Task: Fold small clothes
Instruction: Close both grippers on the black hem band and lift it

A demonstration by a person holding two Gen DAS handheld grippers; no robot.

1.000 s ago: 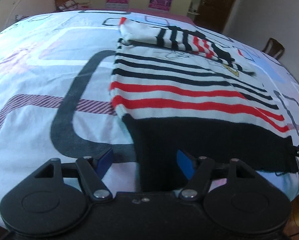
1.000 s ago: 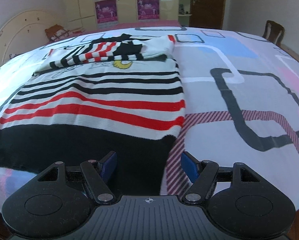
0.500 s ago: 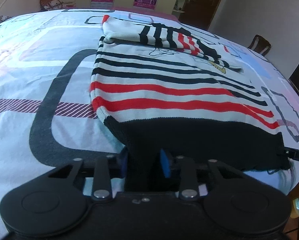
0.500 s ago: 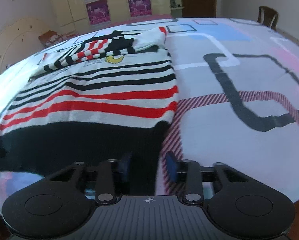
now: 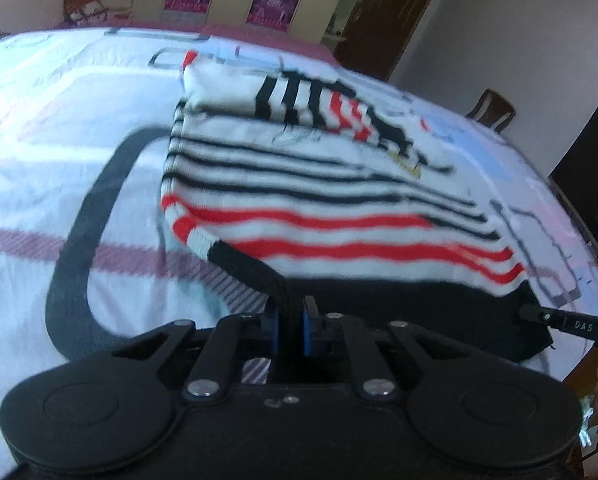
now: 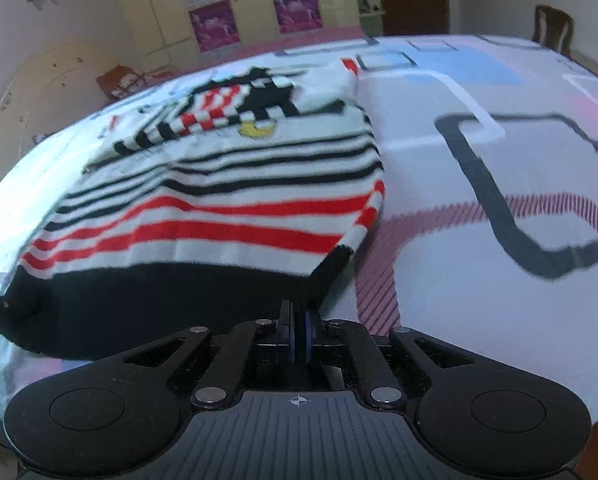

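A bed covered with a white patterned bedsheet (image 5: 59, 168) fills most of both views; the sheet carries thick dark grey looping lines, maroon hatched bands and pale blue and pink blocks. Behind it stand cream wardrobe doors (image 6: 159, 12) bearing magenta posters (image 6: 295, 6), a dark brown door (image 5: 395, 12) and a wooden chair (image 6: 553, 24) at the far right edge of the bed.

On the sheet lies the striped sweater (image 5: 331, 208), white with thin black stripes higher up, two broad red stripes lower down and a wide black hem band nearest the cameras. Its sleeves are folded across the chest at the far end, showing short black and red bars, and a small yellow motif (image 6: 255, 130) sits just below them. The near part of the sweater is raised off the sheet at both bottom corners, while the far part rests flat.

The left tongs (image 5: 291, 320) have just been closing and now pinch the sweater's left bottom corner, a rope of black hem fabric running up from between the blue pads. The right tongs (image 6: 298, 334) have likewise just been closing and clamp the right bottom corner of the black hem, their pads almost meeting on the cloth. In the left wrist view the tip of the right tongs shows at the far right, at the hem's other corner.
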